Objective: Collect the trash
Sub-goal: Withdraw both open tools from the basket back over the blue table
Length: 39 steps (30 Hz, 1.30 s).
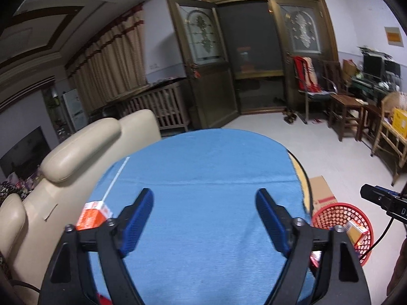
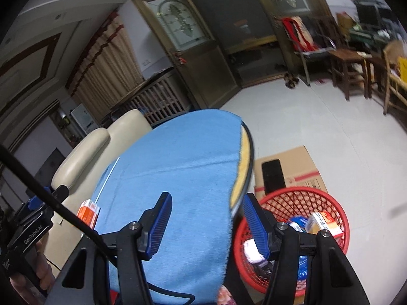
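The left gripper [image 1: 204,200] hovers over the round table draped in blue cloth [image 1: 203,162], jaws spread wide, nothing between them. The right gripper [image 2: 206,207] is likewise spread and empty, straddling the table edge above the red plastic mesh basket [image 2: 342,213] on the floor.

The remaining item appears to be a small orange-and-white carton [image 1: 92,214] at the table's 9 o'clock edge, beside the cream leather sofa [image 1: 76,152]. The basket, at the table's 4 o'clock, already holds a yellow-and-orange box [image 2: 321,222] and wrappers.

Hazards:
- The carton sits near the rim; a glancing finger contact would likely push it off toward the sofa.
- A black cable [image 2: 51,198] runs close to the carton in the right wrist view and could snag it.
- A pad dragged across the cloth could shift it.
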Each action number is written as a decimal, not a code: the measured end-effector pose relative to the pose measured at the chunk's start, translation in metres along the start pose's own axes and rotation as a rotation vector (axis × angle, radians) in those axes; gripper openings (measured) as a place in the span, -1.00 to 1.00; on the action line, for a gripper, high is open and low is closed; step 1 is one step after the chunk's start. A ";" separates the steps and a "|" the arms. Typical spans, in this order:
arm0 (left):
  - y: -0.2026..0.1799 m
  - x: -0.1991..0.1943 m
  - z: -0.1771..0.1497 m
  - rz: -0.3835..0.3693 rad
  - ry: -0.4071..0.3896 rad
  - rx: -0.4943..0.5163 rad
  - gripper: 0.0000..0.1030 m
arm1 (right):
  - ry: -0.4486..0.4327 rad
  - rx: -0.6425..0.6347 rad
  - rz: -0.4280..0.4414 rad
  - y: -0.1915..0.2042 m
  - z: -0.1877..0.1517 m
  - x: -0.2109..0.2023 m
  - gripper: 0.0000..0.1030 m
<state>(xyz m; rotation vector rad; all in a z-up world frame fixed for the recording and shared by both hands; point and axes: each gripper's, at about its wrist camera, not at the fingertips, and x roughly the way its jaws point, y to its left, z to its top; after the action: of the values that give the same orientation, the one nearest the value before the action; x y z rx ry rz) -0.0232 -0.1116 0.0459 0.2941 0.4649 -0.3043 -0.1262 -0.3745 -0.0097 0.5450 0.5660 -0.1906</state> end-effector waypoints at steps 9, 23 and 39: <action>0.058 -0.019 -0.009 0.095 -0.037 -0.095 0.79 | -0.030 -0.167 0.053 0.088 -0.001 0.001 0.33; 0.138 -0.034 -0.033 0.195 -0.047 -0.219 0.79 | -0.069 -0.345 0.107 0.197 -0.014 -0.001 0.33; 0.178 -0.035 -0.054 0.238 -0.036 -0.269 0.79 | -0.075 -0.423 0.159 0.262 -0.028 0.011 0.33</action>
<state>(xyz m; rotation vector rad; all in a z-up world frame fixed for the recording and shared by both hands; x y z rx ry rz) -0.0121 0.0771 0.0530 0.0792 0.4248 -0.0138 -0.0472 -0.1392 0.0789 0.1696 0.4697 0.0604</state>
